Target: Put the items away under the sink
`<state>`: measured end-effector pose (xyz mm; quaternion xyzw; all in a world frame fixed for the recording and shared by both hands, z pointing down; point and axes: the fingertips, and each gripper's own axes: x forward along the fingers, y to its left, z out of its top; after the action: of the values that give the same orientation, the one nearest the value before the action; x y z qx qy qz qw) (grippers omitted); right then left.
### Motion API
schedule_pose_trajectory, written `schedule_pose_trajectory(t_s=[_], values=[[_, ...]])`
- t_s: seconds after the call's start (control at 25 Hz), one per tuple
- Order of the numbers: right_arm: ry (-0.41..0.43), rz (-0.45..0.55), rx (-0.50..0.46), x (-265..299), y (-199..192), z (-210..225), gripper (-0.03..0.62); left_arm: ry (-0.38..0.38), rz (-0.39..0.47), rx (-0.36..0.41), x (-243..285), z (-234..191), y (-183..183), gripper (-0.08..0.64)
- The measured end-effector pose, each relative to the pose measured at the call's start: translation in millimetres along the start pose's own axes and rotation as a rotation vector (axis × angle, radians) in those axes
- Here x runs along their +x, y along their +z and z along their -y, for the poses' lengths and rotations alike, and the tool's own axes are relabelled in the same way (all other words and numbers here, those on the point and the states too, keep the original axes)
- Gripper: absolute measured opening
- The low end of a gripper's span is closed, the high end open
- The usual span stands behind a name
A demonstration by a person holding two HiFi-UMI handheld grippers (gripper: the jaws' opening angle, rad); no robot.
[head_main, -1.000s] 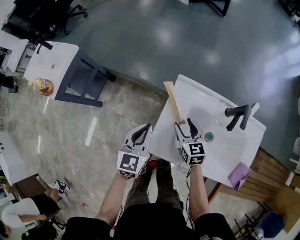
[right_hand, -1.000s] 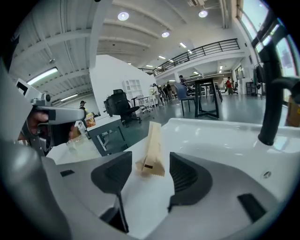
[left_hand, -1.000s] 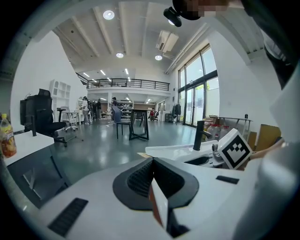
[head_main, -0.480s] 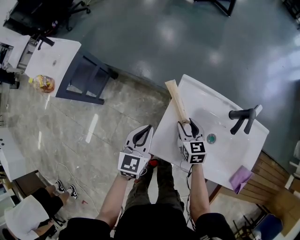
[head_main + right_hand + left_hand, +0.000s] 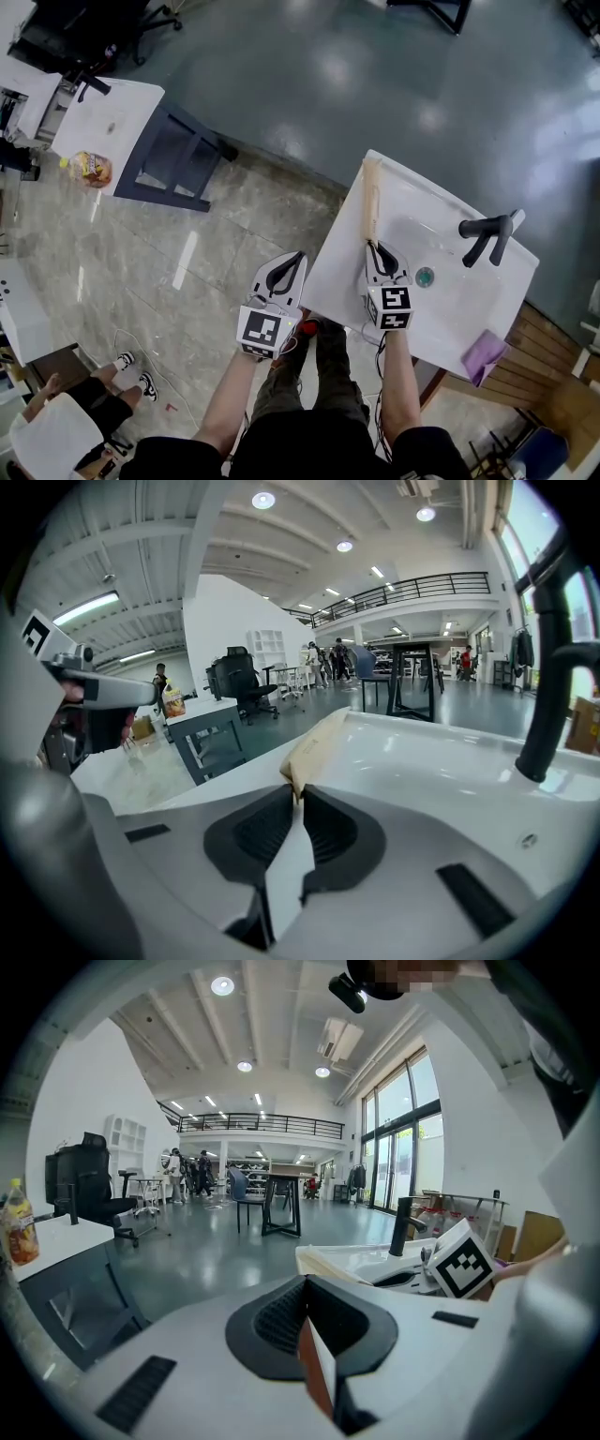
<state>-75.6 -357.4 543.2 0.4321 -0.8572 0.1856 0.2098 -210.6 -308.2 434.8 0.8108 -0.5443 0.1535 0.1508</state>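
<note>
The long tan paper packet [image 5: 370,202] lay along the left rim of the white sink [image 5: 487,281], right of centre in the head view. Its long axis ran almost straight up the frame, from a far end near the sink's upper corner to a near end at the right claw [image 5: 373,246]. The whole packet therefore stretched away from that claw, towards the top of the frame. The right gripper view showed the right claw [image 5: 293,794] nearly shut, its jaws having just been closing, with the packet's [image 5: 314,747] crumpled near end pinched between the tips. Whether the far end rested on the rim could not be told. The left claw [image 5: 298,255] hung just beside the sink's left edge, over the floor, below and left of the packet. Its own view showed the jaws [image 5: 305,1283] together with nothing in them. The black faucet [image 5: 486,234] stood well apart at the right. Held by one end only, the packet would likely swing or droop when lifted. The space under the sink was hidden, so the free left claw looked better placed to reach it.
</note>
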Motion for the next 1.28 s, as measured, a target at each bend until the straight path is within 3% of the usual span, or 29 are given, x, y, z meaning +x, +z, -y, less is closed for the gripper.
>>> schedule_pose_trajectory(t_s=[0.28, 0.72, 1.28], values=[[0.004, 0.031, -0.006, -8, 5, -3, 0.042, -0.012, 0.011, 0.003, -5, 5, 2, 0.006], [-0.08, 0.116, -0.06, -62, 44, -4, 0.037, -0.09, 0.067, 0.06, -23, 31, 33, 0.006], [-0.31, 0.274, -0.122, -197, 93, -6, 0.035, -0.307, 0.159, 0.165, -61, 103, 69, 0.006]])
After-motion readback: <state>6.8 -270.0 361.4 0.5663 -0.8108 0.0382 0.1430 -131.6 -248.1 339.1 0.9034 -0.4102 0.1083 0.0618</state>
